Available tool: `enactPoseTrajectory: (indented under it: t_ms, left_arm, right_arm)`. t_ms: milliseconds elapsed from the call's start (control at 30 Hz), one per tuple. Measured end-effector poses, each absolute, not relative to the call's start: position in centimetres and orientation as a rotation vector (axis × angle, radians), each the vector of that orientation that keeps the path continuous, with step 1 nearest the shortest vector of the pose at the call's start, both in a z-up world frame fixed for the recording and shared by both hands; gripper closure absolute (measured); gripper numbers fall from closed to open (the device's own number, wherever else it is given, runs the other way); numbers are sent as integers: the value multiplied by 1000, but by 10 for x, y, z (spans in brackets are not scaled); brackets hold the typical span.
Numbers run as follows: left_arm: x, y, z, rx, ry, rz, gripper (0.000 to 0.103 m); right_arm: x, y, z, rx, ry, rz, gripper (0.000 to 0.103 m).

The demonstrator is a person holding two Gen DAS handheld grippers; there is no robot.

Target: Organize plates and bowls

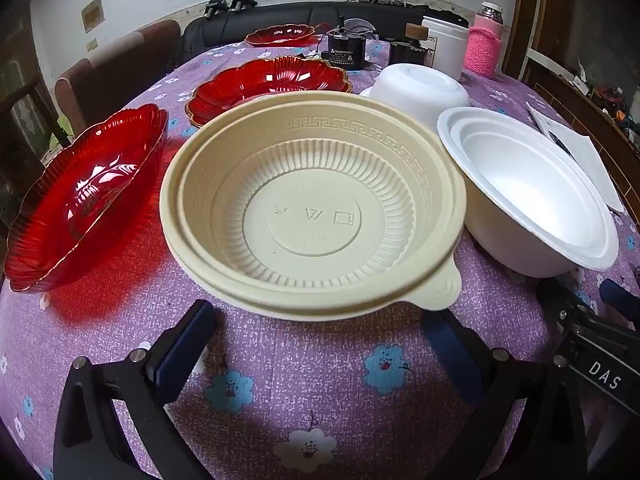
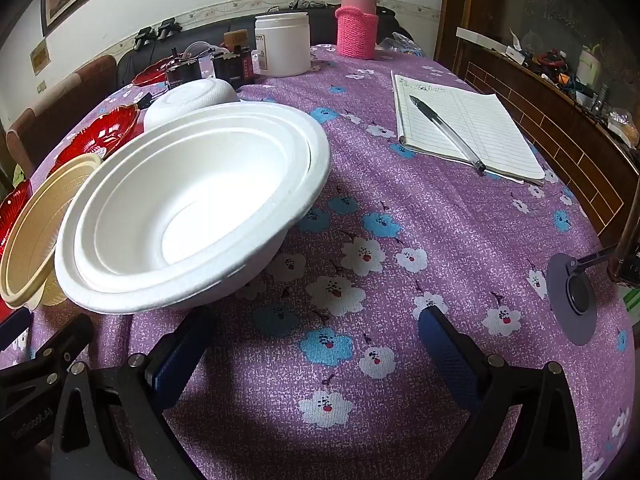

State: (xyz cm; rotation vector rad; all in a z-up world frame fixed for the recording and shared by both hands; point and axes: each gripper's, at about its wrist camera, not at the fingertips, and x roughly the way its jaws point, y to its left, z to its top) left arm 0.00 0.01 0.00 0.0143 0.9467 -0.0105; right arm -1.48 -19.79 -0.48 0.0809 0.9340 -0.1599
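A beige ribbed plastic bowl sits on the purple flowered tablecloth, just beyond my left gripper, which stands open and empty. To its right rest nested white foam bowls and, behind them, an upturned white bowl. Red scalloped plates lie to the left, behind and far back. In the right wrist view my right gripper is open over bare cloth, with the white nested bowls just ahead to its left and the beige bowl at the left edge.
A notebook with a pen lies at the right. A white jar, a pink knitted bottle and black boxes stand at the back. A purple disc mount sits near the right table edge.
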Motion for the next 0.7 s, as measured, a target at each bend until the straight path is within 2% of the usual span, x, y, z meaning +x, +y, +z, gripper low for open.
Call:
enactPoseTrajectory:
  t_ms: [700]
  left_arm:
    - [-1, 0, 0, 17, 951, -11, 0]
  right_arm:
    - [-14, -198, -5, 81, 934, -160, 1]
